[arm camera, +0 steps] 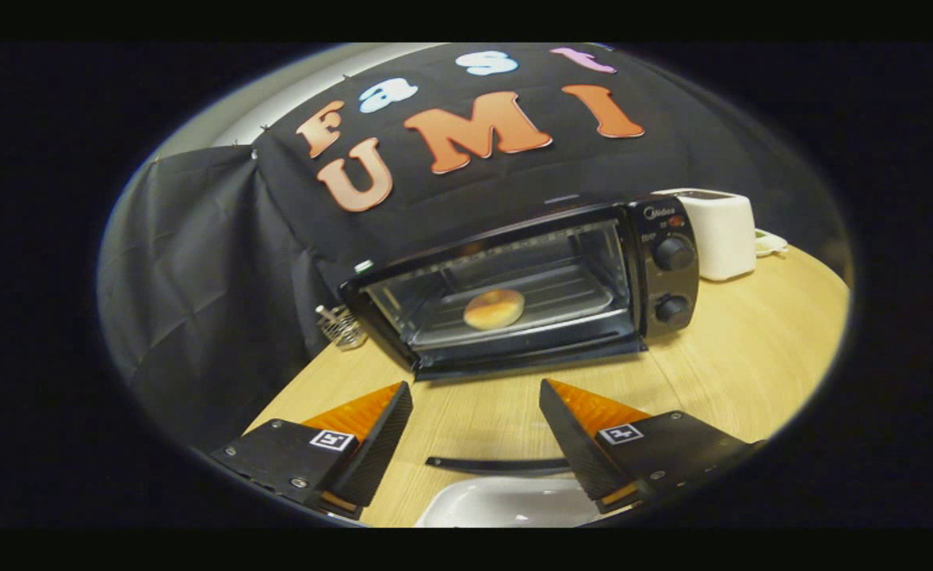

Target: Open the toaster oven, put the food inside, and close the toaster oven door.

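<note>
A black toaster oven (514, 277) stands on the pale wooden table (751, 373), backed against the black cloth wall. Its glass door (506, 289) looks shut (the panes show streaks of reflected light), and two round knobs (673, 281) sit one above the other on the panel at its right end. Through the glass, a round golden-brown bun (494, 308) lies on the tray at about the middle of the cavity.

The oven sits beyond the fingers and well apart from them, with bare table between; the bun lines up roughly with the gap between the two fingertips.

The gripper (476, 395) is held low over the table and points at the oven front, its view canted so the table slopes. Its fingers are spread wide apart and hold nothing.

Just below the fingers lie a white dish (506, 505) and, ahead of it, a thin dark curved strip (498, 464). A white toaster (721, 232) stands right of the oven, and a small wire object (342, 325) sits at the oven's left corner.
</note>
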A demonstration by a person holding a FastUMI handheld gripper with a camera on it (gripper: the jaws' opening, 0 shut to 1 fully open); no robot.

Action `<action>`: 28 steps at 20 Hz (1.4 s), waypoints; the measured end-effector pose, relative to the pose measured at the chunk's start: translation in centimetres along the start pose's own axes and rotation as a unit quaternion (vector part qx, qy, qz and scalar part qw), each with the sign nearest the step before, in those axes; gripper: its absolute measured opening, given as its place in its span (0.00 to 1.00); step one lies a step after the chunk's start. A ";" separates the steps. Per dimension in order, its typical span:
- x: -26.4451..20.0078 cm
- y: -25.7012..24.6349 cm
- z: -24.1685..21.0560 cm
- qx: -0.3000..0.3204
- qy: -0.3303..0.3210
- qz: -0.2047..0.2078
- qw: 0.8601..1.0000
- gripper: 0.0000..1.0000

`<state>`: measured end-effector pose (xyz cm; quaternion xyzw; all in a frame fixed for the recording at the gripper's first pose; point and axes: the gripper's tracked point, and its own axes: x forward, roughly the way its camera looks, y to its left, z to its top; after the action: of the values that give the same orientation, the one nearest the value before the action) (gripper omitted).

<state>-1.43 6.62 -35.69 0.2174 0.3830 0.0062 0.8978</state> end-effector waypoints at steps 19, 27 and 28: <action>-2.7 -5.6 -8.4 -0.051 0.114 -0.098 0.987 0.96; -3.4 -4.7 -6.1 -0.052 0.094 -0.111 0.988 0.96; -3.5 -4.4 -5.4 -0.051 0.083 -0.111 0.989 0.96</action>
<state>-8.29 4.10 -38.29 0.1259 0.4767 -0.0556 0.8682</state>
